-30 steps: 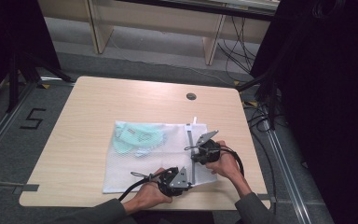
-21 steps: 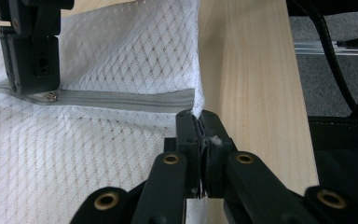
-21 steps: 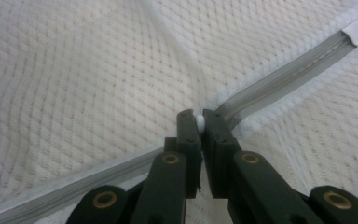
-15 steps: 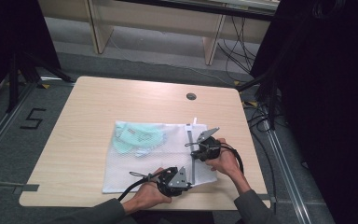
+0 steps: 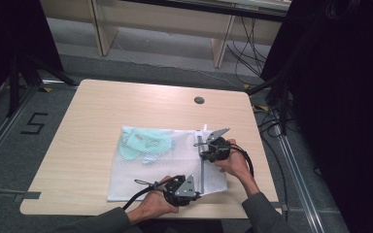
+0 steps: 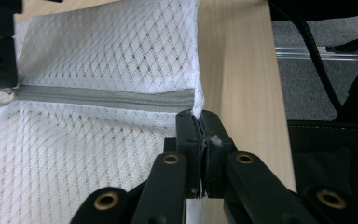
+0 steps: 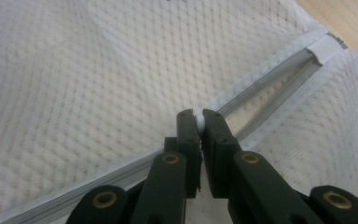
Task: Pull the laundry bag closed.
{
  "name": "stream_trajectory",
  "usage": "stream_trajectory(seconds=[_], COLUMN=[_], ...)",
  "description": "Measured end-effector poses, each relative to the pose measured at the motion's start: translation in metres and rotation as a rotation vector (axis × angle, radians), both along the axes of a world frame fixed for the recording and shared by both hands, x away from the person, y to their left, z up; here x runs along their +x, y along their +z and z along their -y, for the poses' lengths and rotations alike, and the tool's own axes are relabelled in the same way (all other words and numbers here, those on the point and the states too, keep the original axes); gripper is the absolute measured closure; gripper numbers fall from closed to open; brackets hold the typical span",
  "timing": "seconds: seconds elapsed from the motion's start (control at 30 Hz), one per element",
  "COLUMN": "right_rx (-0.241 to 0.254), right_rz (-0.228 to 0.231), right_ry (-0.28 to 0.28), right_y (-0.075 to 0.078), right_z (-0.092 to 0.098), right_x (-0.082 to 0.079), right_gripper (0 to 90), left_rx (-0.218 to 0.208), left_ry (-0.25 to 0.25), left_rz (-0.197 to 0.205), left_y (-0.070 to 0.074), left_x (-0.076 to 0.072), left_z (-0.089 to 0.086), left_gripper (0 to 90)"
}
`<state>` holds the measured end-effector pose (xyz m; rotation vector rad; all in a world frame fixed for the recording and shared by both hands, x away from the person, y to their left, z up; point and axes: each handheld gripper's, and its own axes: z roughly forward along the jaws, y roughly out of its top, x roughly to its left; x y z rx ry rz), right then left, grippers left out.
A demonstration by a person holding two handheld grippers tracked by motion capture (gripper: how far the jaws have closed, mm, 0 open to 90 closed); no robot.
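A white mesh bag (image 5: 160, 177) lies flat on the table with a pale green garment (image 5: 143, 143) inside it. Its grey zipper (image 5: 202, 167) runs along the right side. My left gripper (image 5: 197, 194) is at the bag's near right corner, shut on the mesh edge (image 6: 196, 105) just past the zipper's end (image 6: 107, 98). My right gripper (image 5: 201, 144) sits farther up the zipper, shut on the small white zipper pull (image 7: 198, 120). Beyond the pull the two zipper tapes (image 7: 270, 88) stand apart; behind it they are joined.
The wooden table (image 5: 126, 107) has a round cable hole (image 5: 199, 100) at the back right. Its right edge (image 6: 242, 70) runs close beside the bag. Black cables (image 5: 245, 158) trail from the grippers, and dark stands rise to the right of the table.
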<state>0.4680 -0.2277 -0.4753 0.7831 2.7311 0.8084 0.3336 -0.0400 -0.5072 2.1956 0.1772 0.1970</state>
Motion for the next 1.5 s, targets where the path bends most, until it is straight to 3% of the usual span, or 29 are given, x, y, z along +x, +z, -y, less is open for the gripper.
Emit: stream_trajectory(seconds=[0.5, 0.83, 0.87, 1.03, 1.07, 1.23, 1.27, 1.37, 1.5], right_rx=[-0.023, -0.006, -0.012, -0.005, -0.006, 0.0, 0.0, 0.007, 0.009], right_rz=[0.007, 0.018, 0.025, 0.024, 0.027, 0.017, 0.017, 0.024, 0.027], right_ry=[-0.007, -0.03, -0.011, -0.041, -0.044, -0.049, -0.049, -0.054, -0.059], right_y=[-0.002, -0.003, -0.003, -0.001, -0.001, 0.001, 0.001, -0.001, -0.002], right_z=[-0.003, -0.002, -0.003, -0.002, -0.002, -0.001, -0.001, 0.001, 0.002], right_x=[0.02, 0.032, 0.033, 0.036, 0.036, 0.039, 0.039, 0.042, 0.046], right_gripper=[86.6, 86.6, 86.6, 86.6, 86.6, 86.6, 86.6, 86.6, 86.6], left_rx=[-0.008, 0.003, -0.004, -0.012, -0.004, 0.005, 0.007, -0.006, -0.001], left_ry=[0.005, -0.003, 0.003, 0.001, -0.008, -0.021, -0.023, -0.012, -0.015], left_rz=[-0.012, 0.006, -0.008, -0.009, 0.006, -0.009, 0.013, -0.011, 0.0], left_y=[0.0, 0.002, 0.001, 0.001, 0.002, 0.002, 0.002, 0.001, 0.002], left_x=[-0.001, 0.0, -0.001, -0.003, -0.002, -0.004, -0.003, -0.005, -0.004], left_z=[0.001, 0.0, 0.0, 0.0, 0.0, 0.0, 0.0, 0.001, 0.001], left_gripper=[87.5, 87.6, 87.6, 87.6, 87.6, 87.7, 87.7, 87.7, 87.7])
